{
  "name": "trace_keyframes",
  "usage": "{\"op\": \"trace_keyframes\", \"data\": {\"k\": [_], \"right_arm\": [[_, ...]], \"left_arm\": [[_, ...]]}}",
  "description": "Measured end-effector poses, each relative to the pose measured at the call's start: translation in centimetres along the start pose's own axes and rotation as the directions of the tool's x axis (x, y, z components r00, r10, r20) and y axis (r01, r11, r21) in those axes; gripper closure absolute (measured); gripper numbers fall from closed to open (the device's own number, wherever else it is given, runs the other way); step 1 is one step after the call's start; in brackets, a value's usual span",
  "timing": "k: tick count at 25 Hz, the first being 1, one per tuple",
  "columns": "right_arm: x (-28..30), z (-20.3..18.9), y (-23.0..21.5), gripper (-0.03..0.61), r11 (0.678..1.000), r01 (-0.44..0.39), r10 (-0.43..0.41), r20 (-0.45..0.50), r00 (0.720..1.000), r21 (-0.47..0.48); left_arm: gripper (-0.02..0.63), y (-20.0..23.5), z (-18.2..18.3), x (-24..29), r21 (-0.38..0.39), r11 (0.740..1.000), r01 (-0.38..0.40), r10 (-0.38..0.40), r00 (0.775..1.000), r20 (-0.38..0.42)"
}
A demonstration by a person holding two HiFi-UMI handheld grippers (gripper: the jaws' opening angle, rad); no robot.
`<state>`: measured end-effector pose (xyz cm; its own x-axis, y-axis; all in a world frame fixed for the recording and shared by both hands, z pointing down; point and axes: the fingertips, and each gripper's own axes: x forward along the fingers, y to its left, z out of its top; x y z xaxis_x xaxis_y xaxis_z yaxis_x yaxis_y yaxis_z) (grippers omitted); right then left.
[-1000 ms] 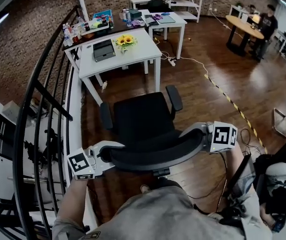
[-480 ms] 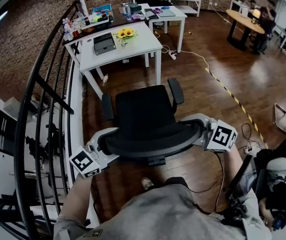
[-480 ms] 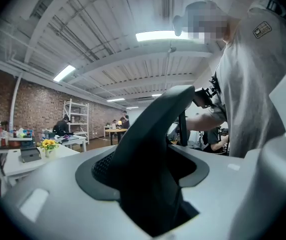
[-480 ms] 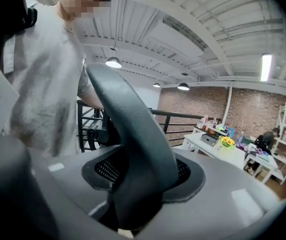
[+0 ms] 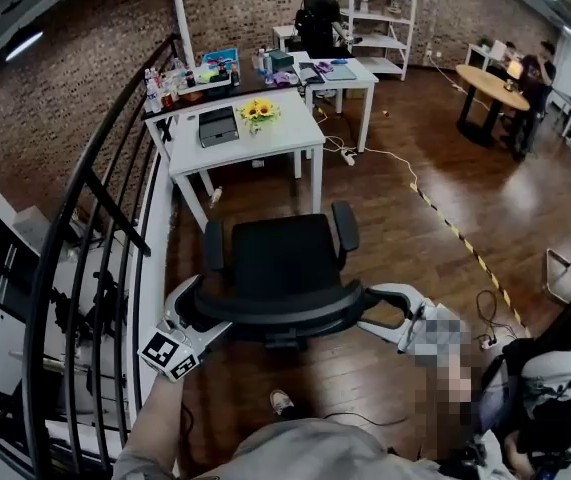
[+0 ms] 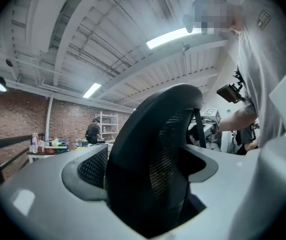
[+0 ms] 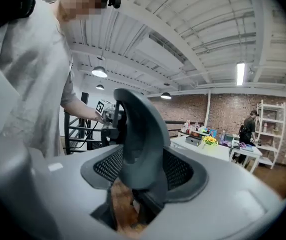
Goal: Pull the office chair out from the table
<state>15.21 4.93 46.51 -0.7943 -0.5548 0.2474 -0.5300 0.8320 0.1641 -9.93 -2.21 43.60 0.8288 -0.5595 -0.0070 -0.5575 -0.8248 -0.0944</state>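
Observation:
The black office chair (image 5: 277, 260) stands on the wood floor, well out from the white table (image 5: 265, 140). Its curved backrest (image 5: 270, 313) faces me. My left gripper (image 5: 197, 306) sits at the backrest's left end; in the left gripper view (image 6: 143, 166) the mesh backrest (image 6: 155, 179) still lies between the jaws, which have just been opening wide. My right gripper (image 5: 390, 308) is at the right end; in the right gripper view (image 7: 145, 169) the backrest edge (image 7: 137, 144) stands between jaws that have just been opening, with gaps beside both pads.
A black railing (image 5: 95, 228) runs along the left. The table carries a black box (image 5: 217, 125) and yellow flowers (image 5: 258, 111). A cable and striped tape (image 5: 455, 228) cross the floor on the right. People stand by far desks (image 5: 320, 18). My shoe (image 5: 280, 401) is behind the chair.
Both grippers were clamped on the backrest's ends; now their jaws stand apart around it. The right gripper has drawn back a little from its end, and the chair sits farther from the table.

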Motion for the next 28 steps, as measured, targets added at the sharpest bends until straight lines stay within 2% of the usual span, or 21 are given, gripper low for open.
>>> {"op": "trace_keyframes", "data": {"k": [7,11,16,20,27,28], "right_arm": [[-3.1,-2.0,3.9,0.331,0.999,-0.034,0.034,0.007,0.999,0.021],[-4.6,-2.3,6.6,0.342,0.998,-0.063,0.063,0.025,0.998,0.012],[-6.6,-3.3,11.6,0.392,0.992,-0.122,0.120,0.052,0.991,0.018],[-8.1,-4.0,16.0,0.426,0.984,-0.178,0.176,0.057,0.983,0.027],[-10.1,-5.7,21.4,0.500,0.972,-0.222,0.220,0.028,0.975,0.084],[-10.3,-5.8,22.1,0.514,0.969,-0.227,0.225,0.027,0.974,0.094]], "left_arm": [[0.177,-1.9,-1.3,-3.3,-0.056,0.992,-0.116,0.117,0.993,0.005],[0.220,-7.3,-2.0,-4.0,-0.077,0.993,-0.090,0.088,0.996,-0.022],[0.363,-16.2,-2.3,-5.3,-0.107,0.994,-0.024,0.021,0.999,-0.032],[0.452,-22.8,-2.4,-6.7,-0.133,0.991,0.016,-0.023,0.999,-0.046],[0.609,-31.0,-3.6,-9.2,-0.190,0.982,0.008,-0.029,0.994,-0.108],[0.611,-31.9,-3.8,-9.4,-0.199,0.980,0.015,-0.039,0.992,-0.119]]}}
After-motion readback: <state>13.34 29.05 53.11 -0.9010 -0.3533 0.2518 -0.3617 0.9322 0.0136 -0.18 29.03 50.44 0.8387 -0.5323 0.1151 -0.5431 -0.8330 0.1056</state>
